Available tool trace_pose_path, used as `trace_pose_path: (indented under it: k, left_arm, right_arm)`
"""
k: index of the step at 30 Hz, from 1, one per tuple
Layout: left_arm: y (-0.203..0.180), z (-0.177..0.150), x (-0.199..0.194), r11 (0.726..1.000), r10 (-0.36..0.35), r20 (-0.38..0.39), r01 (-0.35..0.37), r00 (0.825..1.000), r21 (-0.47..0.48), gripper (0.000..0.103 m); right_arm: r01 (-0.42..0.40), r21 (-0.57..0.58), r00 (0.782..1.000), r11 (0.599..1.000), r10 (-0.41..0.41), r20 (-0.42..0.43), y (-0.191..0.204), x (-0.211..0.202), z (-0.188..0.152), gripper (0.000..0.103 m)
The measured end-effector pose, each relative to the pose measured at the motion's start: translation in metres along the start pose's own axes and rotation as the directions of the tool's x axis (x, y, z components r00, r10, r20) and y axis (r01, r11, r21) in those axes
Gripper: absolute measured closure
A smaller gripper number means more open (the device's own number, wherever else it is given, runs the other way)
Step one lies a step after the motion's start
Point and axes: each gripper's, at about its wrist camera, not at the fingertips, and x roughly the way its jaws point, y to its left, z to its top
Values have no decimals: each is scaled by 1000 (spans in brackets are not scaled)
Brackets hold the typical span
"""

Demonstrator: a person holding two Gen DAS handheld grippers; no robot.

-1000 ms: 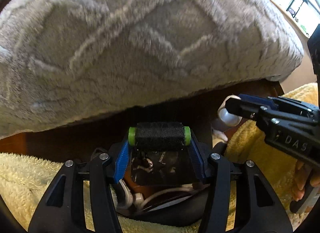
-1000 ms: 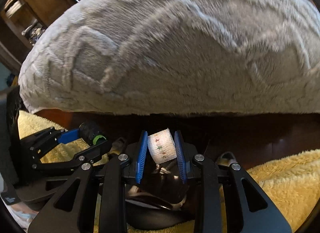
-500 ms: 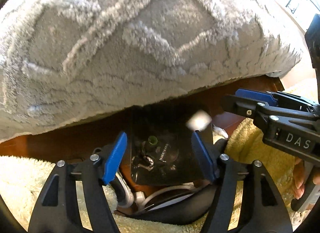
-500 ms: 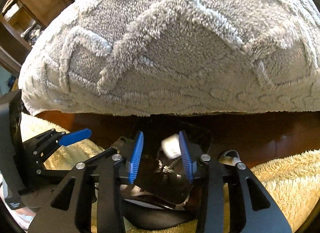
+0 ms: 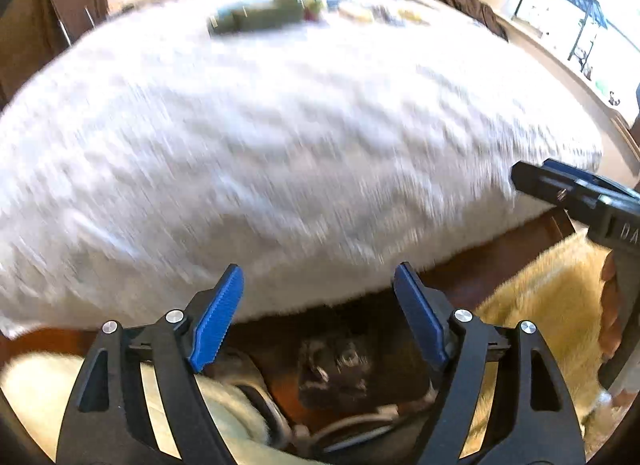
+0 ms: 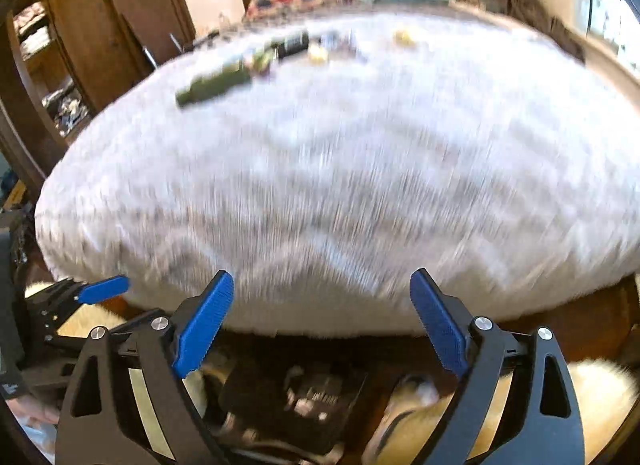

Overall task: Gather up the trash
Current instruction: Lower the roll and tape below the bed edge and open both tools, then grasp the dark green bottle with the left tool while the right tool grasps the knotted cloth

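While blur prevails: both views are smeared.
Left gripper (image 5: 318, 315): jaws just spread wide, nothing held.
Right gripper (image 6: 322, 321): jaws just spread wide, nothing held.
Black bag (image 6: 296, 405): seen below both.

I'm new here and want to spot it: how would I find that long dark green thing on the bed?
Start at the wide fluffy white blanket. Near its far edge lies the long dark green bottle-like object, on its side. The items beside it are small and pale; it alone is long and dark.
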Motion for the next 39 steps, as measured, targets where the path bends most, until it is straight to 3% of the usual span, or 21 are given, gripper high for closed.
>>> trace_pose_path:
  k: [6,13,24,31,39]
  left_arm:
    - [20,46,-18,999,48,83,-47,995,-11,26]
    - [48,106,-10,996,86,123,-83,989,-32,26]
    - [65,177,58,986,161,128,-164,979,7,21]
    - [56,196,90,987,135,130,-145,982,71,21]
    - [54,219,120,991,100,86,-107,991,75,20]
  right_arm:
    - [51,0,994,999,-51,100,-7,-4,57,13]
    - [89,18,988,996,-91,127,-17,23,115,13]
    - [106,27,989,994,-108,98,-30,99,170,13]
    - [89,52,993,995,-92,70,-38,146,192,16]
    - [57,67,998,996,-58,8,-36,179,211,26]
